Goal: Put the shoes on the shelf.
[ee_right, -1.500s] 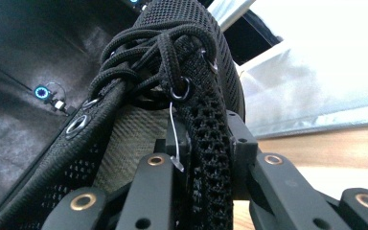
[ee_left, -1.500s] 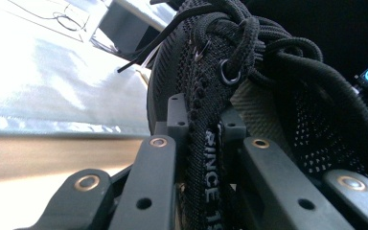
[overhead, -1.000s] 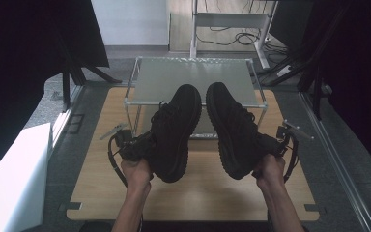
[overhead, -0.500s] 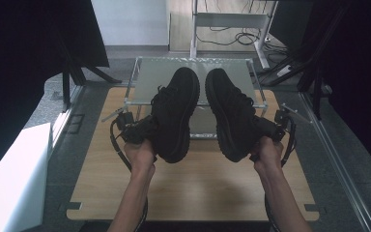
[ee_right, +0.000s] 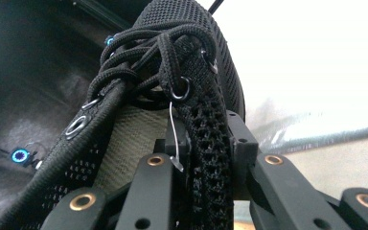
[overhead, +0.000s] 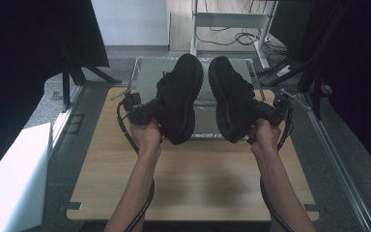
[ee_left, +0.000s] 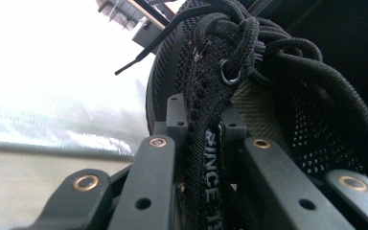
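your left gripper (overhead: 150, 109) fingers clamp the collar of the left black shoe (overhead: 179, 96); your right gripper (overhead: 261, 112) fingers clamp the right black shoe (overhead: 229, 96). both shoes are held aloft, toes at 12 o'clock, over the table (overhead: 198, 179) by the metal rack (overhead: 145, 67).

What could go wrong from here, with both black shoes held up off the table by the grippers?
1. Each gripper pinches only a thin edge: the left gripper clamps the left shoe by its collar fabric, so the shoe might swing or slip out.
2. The right gripper grips the right shoe the same way, and a loose lace could snag in its jaws.
3. Both shoes hang over the glass-topped rack; a drop might strike it.
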`<state>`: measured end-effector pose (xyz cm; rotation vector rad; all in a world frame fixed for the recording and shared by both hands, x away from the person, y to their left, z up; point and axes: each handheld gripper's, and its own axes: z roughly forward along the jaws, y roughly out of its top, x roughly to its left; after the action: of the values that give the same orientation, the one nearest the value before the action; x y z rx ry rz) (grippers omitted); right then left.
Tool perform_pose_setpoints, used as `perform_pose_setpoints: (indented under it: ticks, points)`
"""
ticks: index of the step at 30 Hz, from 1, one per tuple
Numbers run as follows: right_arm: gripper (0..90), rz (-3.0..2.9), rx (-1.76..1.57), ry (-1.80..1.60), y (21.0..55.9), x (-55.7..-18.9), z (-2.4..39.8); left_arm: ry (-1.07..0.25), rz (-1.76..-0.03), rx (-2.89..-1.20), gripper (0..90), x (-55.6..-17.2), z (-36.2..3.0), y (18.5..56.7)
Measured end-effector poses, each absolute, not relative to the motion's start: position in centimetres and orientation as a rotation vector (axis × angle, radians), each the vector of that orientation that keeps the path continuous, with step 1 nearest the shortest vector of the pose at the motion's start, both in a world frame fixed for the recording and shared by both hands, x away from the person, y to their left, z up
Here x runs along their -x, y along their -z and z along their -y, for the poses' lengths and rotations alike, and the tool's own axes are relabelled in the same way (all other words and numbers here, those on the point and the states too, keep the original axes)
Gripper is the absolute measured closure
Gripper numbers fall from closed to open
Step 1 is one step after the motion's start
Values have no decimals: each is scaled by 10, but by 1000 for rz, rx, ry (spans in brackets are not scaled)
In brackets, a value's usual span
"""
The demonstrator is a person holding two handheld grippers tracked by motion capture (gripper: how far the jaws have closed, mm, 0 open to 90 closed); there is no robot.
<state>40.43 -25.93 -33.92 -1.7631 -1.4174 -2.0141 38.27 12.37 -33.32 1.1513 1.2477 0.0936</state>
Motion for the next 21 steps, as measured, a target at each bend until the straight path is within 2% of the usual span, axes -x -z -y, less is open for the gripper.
perform_pose_setpoints:
  ticks: [21]
  points:
    - [758, 1478, 1919, 1948, 327, -464, 248, -221, -1379, -1172, 798, -439, -121, 317]
